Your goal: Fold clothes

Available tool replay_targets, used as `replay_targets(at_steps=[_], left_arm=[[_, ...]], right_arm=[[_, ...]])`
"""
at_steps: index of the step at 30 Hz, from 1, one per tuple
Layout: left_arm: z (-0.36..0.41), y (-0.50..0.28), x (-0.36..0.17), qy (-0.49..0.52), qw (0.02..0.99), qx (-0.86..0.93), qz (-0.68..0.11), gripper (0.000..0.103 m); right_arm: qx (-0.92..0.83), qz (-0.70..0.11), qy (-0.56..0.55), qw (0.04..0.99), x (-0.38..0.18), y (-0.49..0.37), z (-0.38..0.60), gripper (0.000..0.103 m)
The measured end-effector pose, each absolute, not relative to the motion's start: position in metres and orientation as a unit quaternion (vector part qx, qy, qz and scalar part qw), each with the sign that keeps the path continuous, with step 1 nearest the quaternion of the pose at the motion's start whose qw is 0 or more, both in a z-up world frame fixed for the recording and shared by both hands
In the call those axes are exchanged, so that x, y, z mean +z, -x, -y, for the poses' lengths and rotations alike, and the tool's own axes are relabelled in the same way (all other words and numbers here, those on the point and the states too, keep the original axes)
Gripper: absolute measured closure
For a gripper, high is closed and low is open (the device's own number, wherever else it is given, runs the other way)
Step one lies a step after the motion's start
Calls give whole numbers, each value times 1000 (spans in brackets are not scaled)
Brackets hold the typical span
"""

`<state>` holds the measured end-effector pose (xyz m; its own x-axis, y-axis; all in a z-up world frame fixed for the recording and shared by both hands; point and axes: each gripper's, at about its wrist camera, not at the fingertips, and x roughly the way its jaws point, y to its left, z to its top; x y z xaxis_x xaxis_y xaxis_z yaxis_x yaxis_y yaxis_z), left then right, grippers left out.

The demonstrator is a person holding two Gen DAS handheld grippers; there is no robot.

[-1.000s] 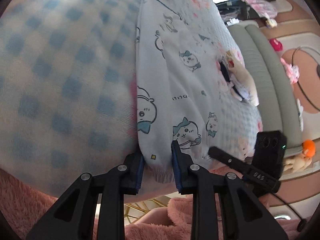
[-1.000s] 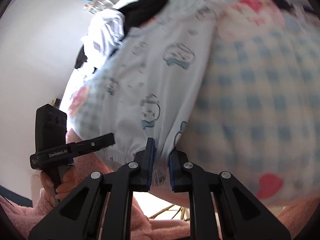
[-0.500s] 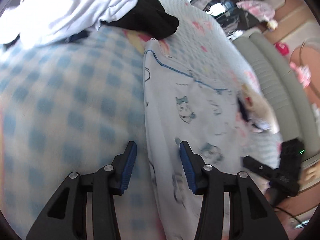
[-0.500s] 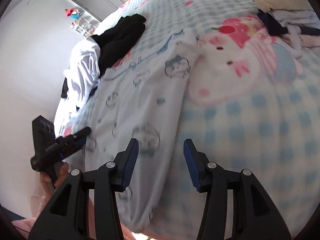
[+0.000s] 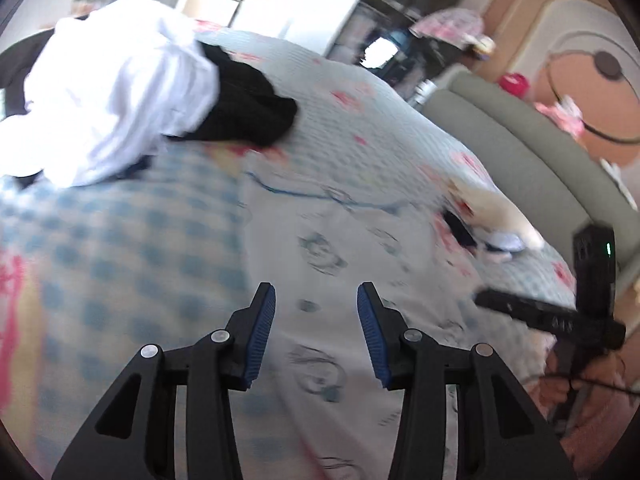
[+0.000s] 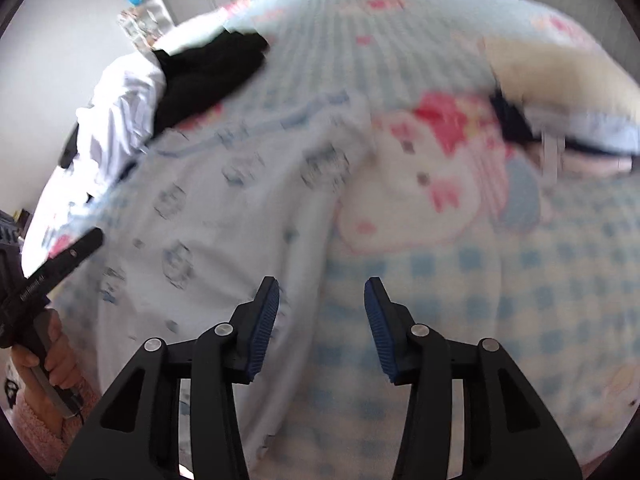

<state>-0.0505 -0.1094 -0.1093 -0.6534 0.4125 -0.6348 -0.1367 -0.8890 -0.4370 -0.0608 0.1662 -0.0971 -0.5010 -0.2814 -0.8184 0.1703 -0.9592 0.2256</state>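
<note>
A pale blue garment with a cartoon print (image 5: 340, 240) (image 6: 224, 208) lies spread flat on the blue-checked bed cover (image 5: 120, 248) (image 6: 520, 280). My left gripper (image 5: 315, 292) hovers above the garment's lower part; its jaws are closing slightly, with only air between the pads. My right gripper (image 6: 321, 284) hangs open over the garment's right edge, where cloth meets cover, and holds nothing. Each gripper also shows in the other's view: the right gripper (image 5: 492, 302) at the right, the left gripper (image 6: 94, 240) at the left, held by a hand (image 6: 56, 352).
A crumpled white garment (image 5: 112, 92) (image 6: 120, 120) and a black one (image 5: 248, 108) (image 6: 208, 72) lie beyond the spread garment. Cream and dark clothes (image 6: 540, 68) are piled at the far right. A grey-green padded headboard (image 5: 520, 152) borders the bed.
Both grippers let go of the garment's hem, opened and lifted away. The garment now lies flat on the bed, and both views tilted up to take in more of it.
</note>
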Motion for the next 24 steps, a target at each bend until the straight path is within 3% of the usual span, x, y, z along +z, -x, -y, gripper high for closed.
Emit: replay_targets(at_steps=[5, 8, 14, 18, 21, 24], left_arm=[[95, 60, -133, 448, 123, 877, 122, 59], [111, 54, -142, 467, 73, 872, 127, 70], [117, 26, -115, 409, 59, 901, 134, 64], [95, 6, -96, 371, 98, 910, 155, 48], [70, 8, -113, 425, 111, 889, 127, 48], [63, 8, -130, 478, 72, 873, 58, 48]], right_arm=[[-843, 40, -510, 164, -127, 80, -143, 49], [-841, 20, -522, 139, -148, 76, -147, 51], [-851, 67, -507, 117, -136, 46, -181, 51], [-848, 107, -490, 173, -120, 24, -171, 51], [-825, 135, -506, 211, -130, 15, -158, 51], [-828, 94, -518, 194, -142, 6, -151, 54]])
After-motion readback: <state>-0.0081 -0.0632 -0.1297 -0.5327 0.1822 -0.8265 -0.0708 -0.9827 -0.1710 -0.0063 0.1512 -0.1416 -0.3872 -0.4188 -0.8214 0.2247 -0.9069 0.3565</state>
